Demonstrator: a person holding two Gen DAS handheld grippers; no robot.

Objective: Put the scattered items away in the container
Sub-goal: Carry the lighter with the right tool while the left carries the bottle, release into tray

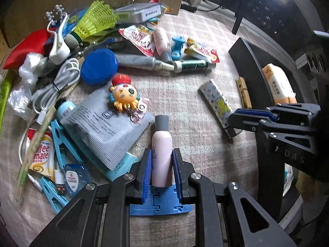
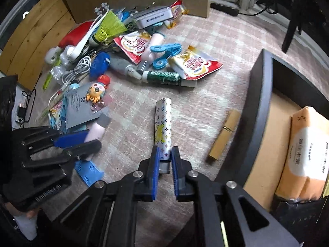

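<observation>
Left wrist view. Left gripper [image 1: 161, 162] pinching pink bottle [image 1: 161, 154] low on its body, pads pressed to both sides, grey cap pointing away. Risk: smooth round wall, grip near the base only; likely to swivel or slide out on the lift. Clutter just beside on the left: grey pouch [image 1: 107, 131], octopus charm [image 1: 124, 95], blue clips [image 1: 61, 140]; could be dragged along if brushed. Right gripper [image 1: 232, 120] seen at the near end of the patterned tube [image 1: 216, 100]. Black box [image 1: 246, 61] at right, tissue pack [image 1: 279, 84] inside. Surface: pale pink checked cloth [image 1: 185, 82], soft, slightly wrinkled. Cardboard at the back, lamp glare top right, room otherwise dim.

Right wrist view. Right gripper [image 2: 164, 160] narrowed around the grey end of the patterned tube [image 2: 163, 123]; pads look in contact, tube lying flat on the cloth. Risk: hold on the very tip, so the long free end may droop or twist out, or knock the box wall [image 2: 259, 113] on the way over. Wooden peg [image 2: 224, 134] near the box, apart from the tube. Picture edges slightly blurred. Wooden boards at far left, cables at the back.
</observation>
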